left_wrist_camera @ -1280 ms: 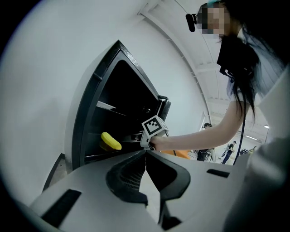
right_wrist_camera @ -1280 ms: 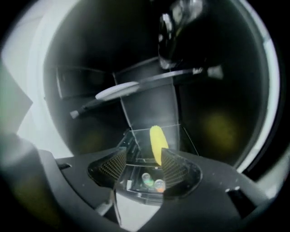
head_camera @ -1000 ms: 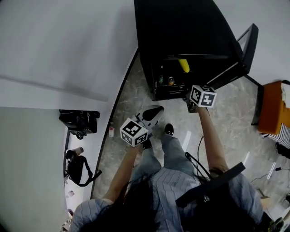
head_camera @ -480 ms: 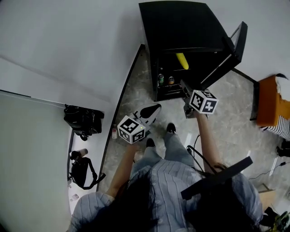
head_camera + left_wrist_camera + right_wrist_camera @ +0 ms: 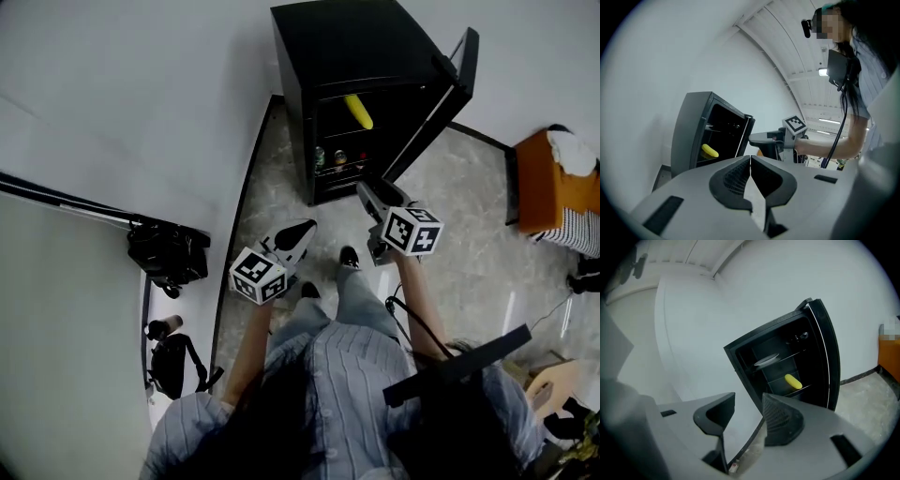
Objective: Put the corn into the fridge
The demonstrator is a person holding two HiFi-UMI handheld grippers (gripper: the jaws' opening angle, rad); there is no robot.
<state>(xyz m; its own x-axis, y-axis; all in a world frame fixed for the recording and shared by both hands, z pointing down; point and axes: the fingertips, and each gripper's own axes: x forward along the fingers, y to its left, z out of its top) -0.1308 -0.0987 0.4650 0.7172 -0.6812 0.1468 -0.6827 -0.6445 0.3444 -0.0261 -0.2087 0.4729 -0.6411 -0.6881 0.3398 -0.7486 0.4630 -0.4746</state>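
Item: corn, one yellow cob, lay on the middle shelf inside the fridge, touched by neither claw. Fridge: small, black, standing on the floor against the wall, its door swung wide at the fridge's right side. A plate sat on the shelf above the cob. A few cans or bottles stood on the shelf below it, too small to tell apart. Left claw: well in front of the fridge and toward its left, jaws pressed together with nothing between them. Right claw: in front of the fridge, nearer the open door, jaws partly spread after just closing a little way, nothing between them; only the fridge front and the floor showed through the gap. Step in hand, as judged: the placing itself appeared finished, since the cob rested wholly within the fridge and both claws stood clear of it. Next move, as judged: shutting the door, if that was wanted, would call for a claw, likely the right one as the nearer, to reach the door's outer face and push it round toward the fridge front, keeping clear of the shelf edges.
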